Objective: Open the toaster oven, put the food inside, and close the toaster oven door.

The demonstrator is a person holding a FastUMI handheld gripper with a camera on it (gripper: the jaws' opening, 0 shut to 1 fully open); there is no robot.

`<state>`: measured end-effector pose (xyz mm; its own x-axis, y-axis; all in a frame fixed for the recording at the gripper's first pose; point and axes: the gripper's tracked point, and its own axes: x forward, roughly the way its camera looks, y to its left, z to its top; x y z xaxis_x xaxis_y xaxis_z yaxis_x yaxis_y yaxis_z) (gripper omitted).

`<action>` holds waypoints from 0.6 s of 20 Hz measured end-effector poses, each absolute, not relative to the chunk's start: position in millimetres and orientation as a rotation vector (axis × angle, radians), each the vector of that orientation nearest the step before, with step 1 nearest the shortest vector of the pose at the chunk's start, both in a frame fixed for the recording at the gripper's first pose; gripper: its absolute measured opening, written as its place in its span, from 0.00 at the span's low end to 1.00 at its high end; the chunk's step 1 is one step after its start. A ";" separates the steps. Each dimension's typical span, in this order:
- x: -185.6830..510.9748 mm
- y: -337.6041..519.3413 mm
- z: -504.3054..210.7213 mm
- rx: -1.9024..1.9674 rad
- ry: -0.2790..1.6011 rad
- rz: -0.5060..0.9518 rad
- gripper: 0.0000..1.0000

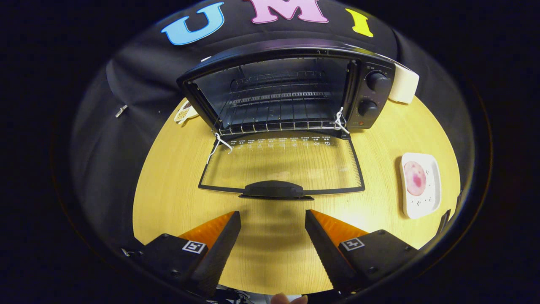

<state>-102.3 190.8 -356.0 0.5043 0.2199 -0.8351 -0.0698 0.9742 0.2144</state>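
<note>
A pale wood-grain worktop (177, 194) stands against black cloth, carrying the toaster oven (287, 90) with its glass door (280, 162) already dropped flat and the wire rack (278, 114) bare inside. The tongs (273, 234) hang released and empty just short of the door handle (274, 189), while the food (414, 178), a round pinkish piece, lies on a small white plate (430, 202) well off to their right. The next step looks to be swinging right, coming down over the plate and pinching the piece by its edges, gently, so it neither slides nor tips the plate.

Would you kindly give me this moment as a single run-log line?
toaster oven door: open, flat on table | food: on plate, right of door | gripper: open, empty, before door handle
</note>
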 end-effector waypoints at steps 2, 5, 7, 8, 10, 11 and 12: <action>-103.9 182.2 -345.3 0.170 1.020 0.205 1.00; -107.8 165.5 -327.8 0.216 1.031 0.238 1.00; -107.9 148.9 -314.4 0.229 1.036 0.252 1.00; -105.7 138.4 -307.1 0.227 1.031 0.256 1.00; -101.5 113.4 -293.5 0.203 1.016 0.262 0.99; -100.2 99.9 -287.7 0.183 1.011 0.267 0.99; -98.0 84.5 -282.9 0.160 1.007 0.270 1.00</action>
<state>-98.0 84.5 -282.9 0.5048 0.2961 -0.8109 -0.1493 0.9551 0.2559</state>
